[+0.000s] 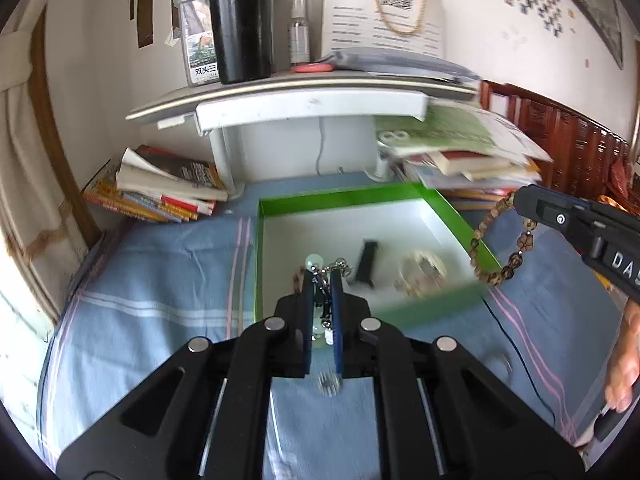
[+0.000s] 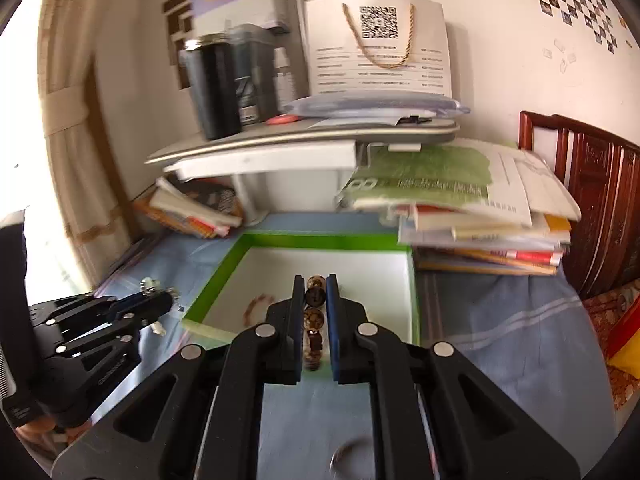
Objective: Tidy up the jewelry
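Jewelry is in both grips: a wooden bead bracelet (image 2: 315,305) is pinched in the nearly closed right hand-held gripper (image 2: 315,296), a silver chain with a pale bead (image 1: 320,270) (partly blurred) in the nearly closed left hand-held gripper (image 1: 322,280). Both hang above the green-rimmed box (image 1: 340,198) on the blue-clothed tabletop (image 1: 160,280).

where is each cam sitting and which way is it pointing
Left wrist: sits on the left gripper, looking forward and down over the green box; its fingers clamp a chain with pale beads; the right gripper with a wooden bead bracelet and a hand show at right.
Right wrist: sits on the right gripper, facing the same box; the left gripper shows at left.
Shared: box, blue cloth, shelf, black tumbler.
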Tool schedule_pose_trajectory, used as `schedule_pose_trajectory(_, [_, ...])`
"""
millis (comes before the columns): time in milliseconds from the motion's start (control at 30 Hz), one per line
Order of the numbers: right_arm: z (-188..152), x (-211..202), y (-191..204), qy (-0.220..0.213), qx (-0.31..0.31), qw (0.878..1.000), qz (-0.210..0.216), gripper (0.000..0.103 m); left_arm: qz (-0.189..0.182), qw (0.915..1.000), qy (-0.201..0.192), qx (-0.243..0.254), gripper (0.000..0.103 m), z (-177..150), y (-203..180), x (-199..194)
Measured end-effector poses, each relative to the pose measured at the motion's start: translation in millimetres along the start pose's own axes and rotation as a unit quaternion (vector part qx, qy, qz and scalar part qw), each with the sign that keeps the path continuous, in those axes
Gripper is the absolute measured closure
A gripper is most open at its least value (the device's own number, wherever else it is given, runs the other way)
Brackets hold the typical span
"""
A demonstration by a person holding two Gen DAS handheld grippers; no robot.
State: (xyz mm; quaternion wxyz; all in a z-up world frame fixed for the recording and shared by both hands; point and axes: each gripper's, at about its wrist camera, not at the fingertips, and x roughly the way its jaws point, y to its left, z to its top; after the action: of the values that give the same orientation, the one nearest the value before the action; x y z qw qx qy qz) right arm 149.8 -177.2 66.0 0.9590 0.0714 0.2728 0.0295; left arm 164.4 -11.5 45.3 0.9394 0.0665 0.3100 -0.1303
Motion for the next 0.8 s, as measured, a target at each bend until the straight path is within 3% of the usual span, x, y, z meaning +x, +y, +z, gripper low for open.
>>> schedule_pose_trajectory(133, [5.8,56.4,-10.5,0.021,0.014,1.0,-0.016,0.092,0.013,0.9998,0.012,0.001,0.095,20.3,2.1,47.1])
schedule_pose_trajectory(267, [-11.7,103.3,-16.6,0.073,0.022,0.997,-0.024,0.092,0.007,0.9984,0.057,-0.003,0.095,19.7,1.2,96.0])
schedule_pose_trajectory(400, [-23.6,120.3,-21.1,0.102,0.021,0.994,-0.033,0.092,0.012,0.9959,0.089,-0.009,0.092,12.0,0.5,123.7])
schedule_pose_trajectory(467, [-24.7,112.3,-25.7,0.105,0.031,0.994,-0.023,0.081,0.004,0.9956,0.092,-0.016,0.065,8.4,0.8,123.1])
schedule_pose_trajectory(567, [-28.0,87.3,-33.3,0.092,0.047,0.995,-0.009,0.066,0.009,0.9977,0.066,-0.008,0.059,5.9,0.7,103.0])
schedule_pose_trajectory(700, [-53.6,43.5,-44.5,0.098,0.035,0.994,-0.015,0.065,0.011,0.9984,0.054,-0.013,0.044,-14.9,7.2,56.8])
schedule_pose_trajectory(800, [-89.2,26.7,-58.2,0.125,0.02,0.991,-0.044,0.065,0.018,0.9976,0.065,-0.013,0.04,-46.6,11.4,31.9])
